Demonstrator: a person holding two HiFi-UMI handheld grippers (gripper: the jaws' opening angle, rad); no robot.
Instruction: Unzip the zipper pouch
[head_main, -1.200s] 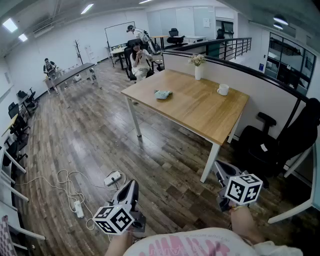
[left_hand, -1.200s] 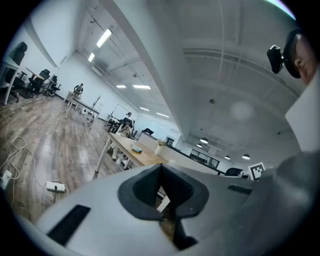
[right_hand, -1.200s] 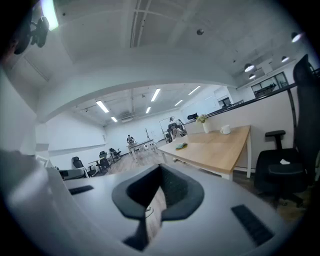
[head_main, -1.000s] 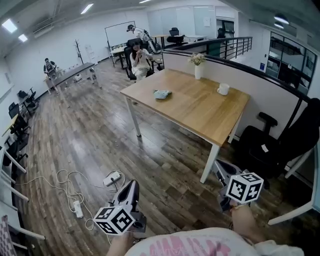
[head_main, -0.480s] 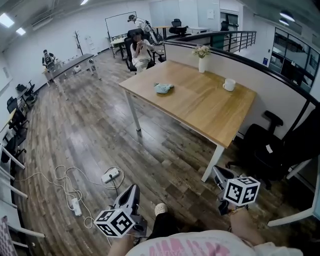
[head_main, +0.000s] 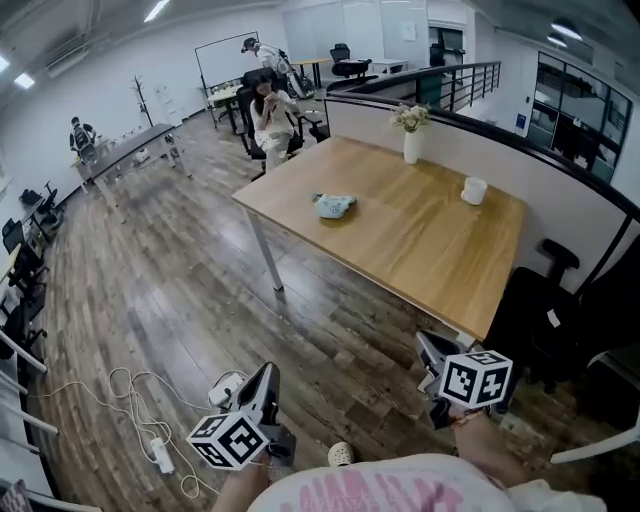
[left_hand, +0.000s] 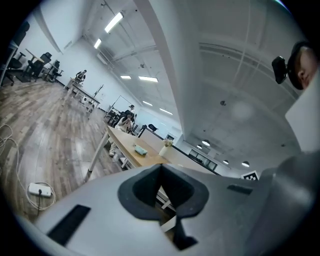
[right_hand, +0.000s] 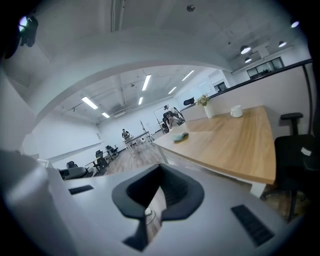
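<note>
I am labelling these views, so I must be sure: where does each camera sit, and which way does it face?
Head view: on the person's head, looking forward and down at the table with the pouch; left gripper, right gripper and pink shirt show below.
Left gripper view: on that gripper, looking along its shut jaws toward the table.
Right gripper view: likewise, along its own shut jaws.
Shared: all three show table and pouch.

Head camera is looking forward and steeply down from above the person's chest, catching the left gripper (head_main: 266, 378) and right gripper (head_main: 427, 350) close at the frame's bottom. Each gripper camera is peering along its own jaws from just behind them, facing out across the office. All three views are sharing the wooden table (head_main: 400, 230), well ahead
</note>
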